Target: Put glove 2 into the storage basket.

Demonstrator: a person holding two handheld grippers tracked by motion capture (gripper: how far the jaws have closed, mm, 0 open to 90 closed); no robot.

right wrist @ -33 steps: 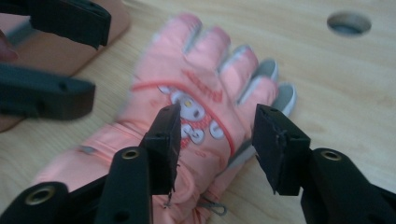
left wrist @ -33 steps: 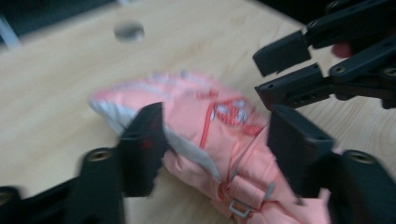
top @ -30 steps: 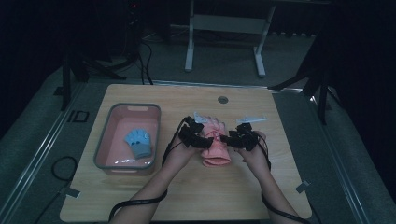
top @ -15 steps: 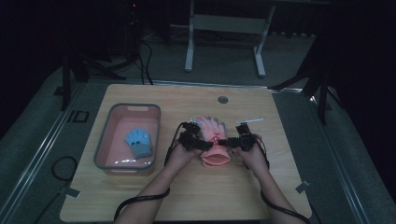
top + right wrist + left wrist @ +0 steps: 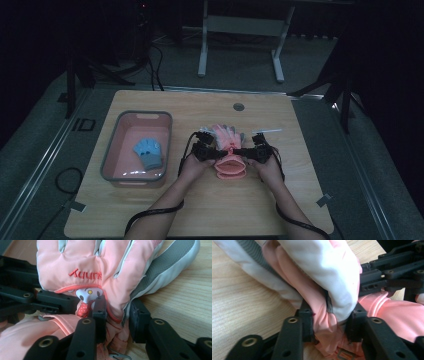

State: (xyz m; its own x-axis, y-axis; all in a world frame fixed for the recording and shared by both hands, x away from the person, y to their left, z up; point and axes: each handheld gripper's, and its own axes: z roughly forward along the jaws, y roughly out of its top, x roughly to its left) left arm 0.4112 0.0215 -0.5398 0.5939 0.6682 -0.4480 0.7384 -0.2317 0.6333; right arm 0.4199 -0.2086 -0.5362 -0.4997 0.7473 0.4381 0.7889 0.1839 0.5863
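The pink glove (image 5: 228, 150) is lying on the counter (image 5: 300, 200) near its middle, finger ends pointing away from the person and the cuff toward them. Red stitched writing is showing on its back in the right gripper view (image 5: 85, 275); it is reading roughly as "Yuunk", though the letters are hard to be sure of. Just under the writing, a small white cartoon patch (image 5: 86, 294) with a yellow dot is sitting above a red dotted scrap, half covered by a black finger.

The left gripper (image 5: 220, 154) and right gripper (image 5: 239, 152) are meeting at the glove's wrist from either side. Both pairs of fingers have just been closing, with the glove between them. The left fingers (image 5: 308, 322) are clenching bunched pink and white fabric; the right fingers (image 5: 100, 310) are clamping the fabric at the edge of the wrist, beside the grey palm side.

A metal clip at the bottom edge of both gripper views is being cut off. From above, the hands and grippers are hiding the glove's wrist, and the dim light is making details hard to make out.

A blue glove (image 5: 148, 151) is lying in the grey tub (image 5: 111, 150) at the left, well apart. The letters "ID" (image 5: 82, 124) are showing beside the counter's left edge.
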